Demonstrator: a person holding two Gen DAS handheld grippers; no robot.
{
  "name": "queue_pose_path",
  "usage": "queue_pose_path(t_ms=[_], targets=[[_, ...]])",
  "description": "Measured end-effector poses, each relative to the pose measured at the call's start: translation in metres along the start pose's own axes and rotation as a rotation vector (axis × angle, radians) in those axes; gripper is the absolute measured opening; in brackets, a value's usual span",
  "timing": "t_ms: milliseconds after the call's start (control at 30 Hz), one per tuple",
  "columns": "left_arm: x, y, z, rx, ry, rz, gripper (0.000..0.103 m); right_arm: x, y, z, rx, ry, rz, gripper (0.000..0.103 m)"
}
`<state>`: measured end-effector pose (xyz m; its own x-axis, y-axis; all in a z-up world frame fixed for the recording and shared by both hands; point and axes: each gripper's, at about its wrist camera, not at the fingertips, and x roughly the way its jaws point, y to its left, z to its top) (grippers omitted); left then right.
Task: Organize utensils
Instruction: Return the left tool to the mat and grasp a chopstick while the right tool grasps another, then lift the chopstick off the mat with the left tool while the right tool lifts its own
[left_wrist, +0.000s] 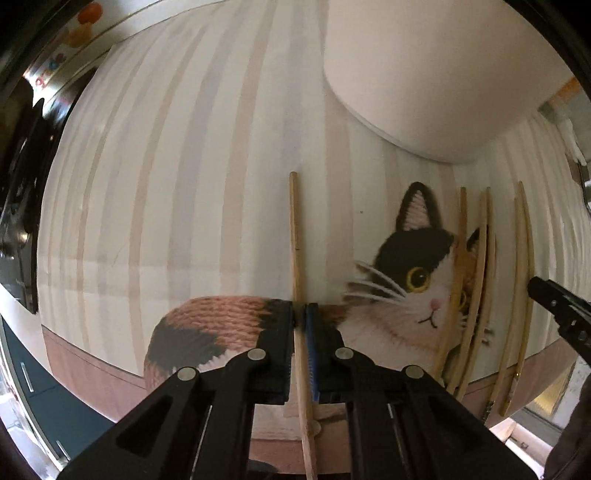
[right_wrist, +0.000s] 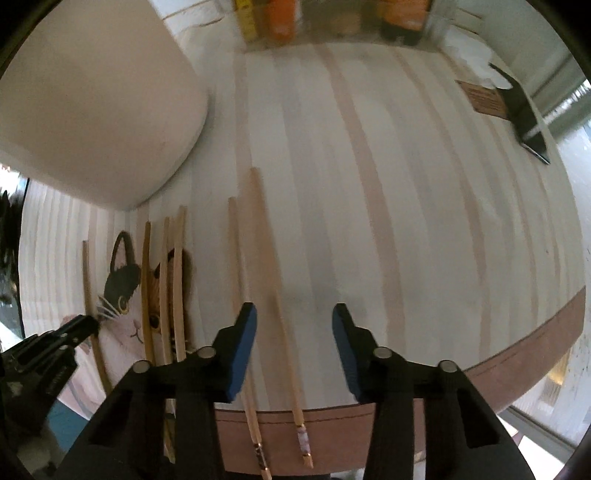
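Tongs first: the left gripper (left_wrist: 300, 314) is clamped on a single wooden chopstick (left_wrist: 295, 236), its blue-padded jaws pressed against the stick's near half while the thin tip points away over a striped placemat (left_wrist: 166, 166). The right gripper (right_wrist: 294, 325) hangs with jaws spread wide and nothing between the pads, above a pair of chopsticks (right_wrist: 258, 258) lying side by side on the mat, their decorated ends reaching past the near pink border. To the right of the held stick, more loose chopsticks (left_wrist: 480, 277) lie roughly parallel across a printed calico cat (left_wrist: 410, 291) on the mat. A large cream container (left_wrist: 436, 74) stands on the far side of the mat. Beyond it, in the right wrist view, sit blurred orange and yellow bottles (right_wrist: 280, 18).
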<state>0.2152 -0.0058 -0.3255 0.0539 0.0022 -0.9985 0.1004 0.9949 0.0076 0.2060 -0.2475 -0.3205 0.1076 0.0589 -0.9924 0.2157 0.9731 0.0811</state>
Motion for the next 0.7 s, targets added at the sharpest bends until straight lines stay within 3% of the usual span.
queue_pose_path(t_ms=[167,700], targets=[[-0.004,0.015,0.000,0.009,0.001,0.006,0.005,0.008,0.012,0.001,-0.035,0.001,-0.044,0.008],[0.000,0.011,0.013,0.036,0.006,0.007,0.005,0.007,0.004,-0.028,-0.028,0.097,-0.055,0.008]])
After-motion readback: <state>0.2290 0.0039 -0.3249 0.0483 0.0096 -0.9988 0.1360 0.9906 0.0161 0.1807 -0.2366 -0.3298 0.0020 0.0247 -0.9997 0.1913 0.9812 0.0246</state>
